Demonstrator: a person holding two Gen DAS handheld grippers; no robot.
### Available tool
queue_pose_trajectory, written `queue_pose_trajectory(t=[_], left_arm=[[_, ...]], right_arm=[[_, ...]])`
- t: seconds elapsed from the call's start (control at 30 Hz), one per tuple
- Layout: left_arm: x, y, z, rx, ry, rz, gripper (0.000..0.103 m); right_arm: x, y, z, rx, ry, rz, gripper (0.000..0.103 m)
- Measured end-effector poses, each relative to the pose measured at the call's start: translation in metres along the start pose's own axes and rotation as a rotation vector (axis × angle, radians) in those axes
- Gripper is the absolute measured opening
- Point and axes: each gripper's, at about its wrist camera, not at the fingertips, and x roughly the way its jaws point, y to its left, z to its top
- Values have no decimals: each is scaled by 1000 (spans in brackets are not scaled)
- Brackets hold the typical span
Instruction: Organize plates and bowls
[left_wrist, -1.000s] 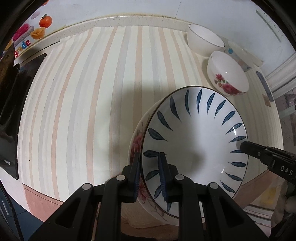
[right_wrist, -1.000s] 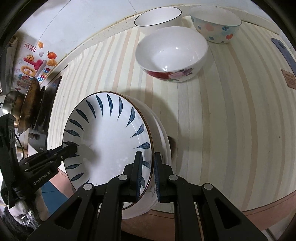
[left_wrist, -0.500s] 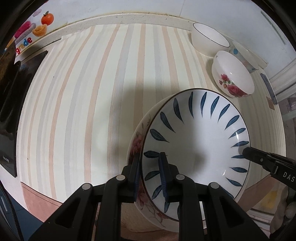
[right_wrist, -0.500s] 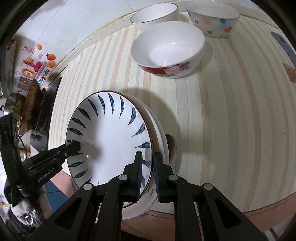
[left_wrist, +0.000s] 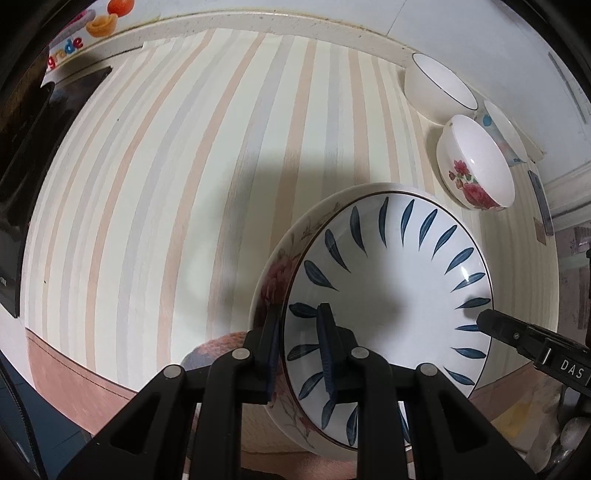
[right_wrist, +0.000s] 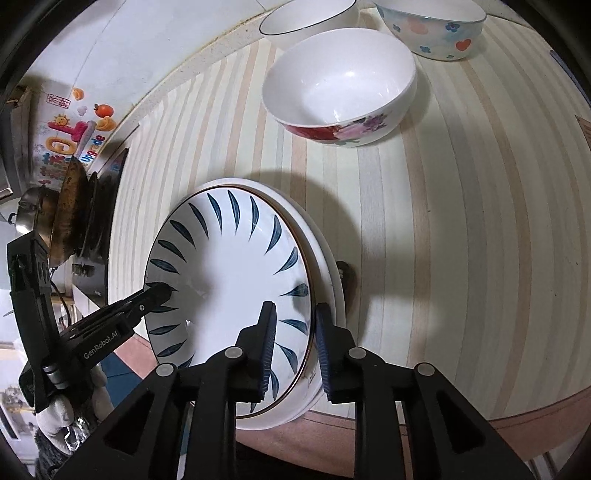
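Observation:
A white plate with blue leaf marks (left_wrist: 388, 280) (right_wrist: 229, 273) lies nested in a larger floral-rimmed plate (left_wrist: 275, 280) (right_wrist: 325, 266). Both are held over the striped table's near edge. My left gripper (left_wrist: 297, 332) is shut on the stack's left rim. My right gripper (right_wrist: 293, 332) is shut on the stack's right rim, one finger inside, one outside. A rose-patterned bowl (left_wrist: 474, 162) (right_wrist: 340, 88), a plain white bowl (left_wrist: 439, 86) (right_wrist: 306, 16) and a flower-and-heart bowl (right_wrist: 432, 26) stand at the back right.
The striped table (left_wrist: 184, 166) has a brown front edge (right_wrist: 535, 417). A dark stove (left_wrist: 22, 155) with a pan (right_wrist: 66, 206) lies at the left. Colourful stickers (right_wrist: 70, 136) are on the wall.
Both grippers have carried the plate stack a little toward the bowls; the bowls look larger and nearer in the right wrist view. The grips are unchanged.

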Motion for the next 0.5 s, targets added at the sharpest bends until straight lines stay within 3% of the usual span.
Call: queue_pose_trajectory(t=[0.27,0.5], left_arm=[[-4,-4,-7,35,-10,32,17],[-54,-18,-28,95,-104,46,18]], right_arm=[[-5,7,-3,4,-1,-26,32],[-39,28,-24,-47,-59,-76,36]])
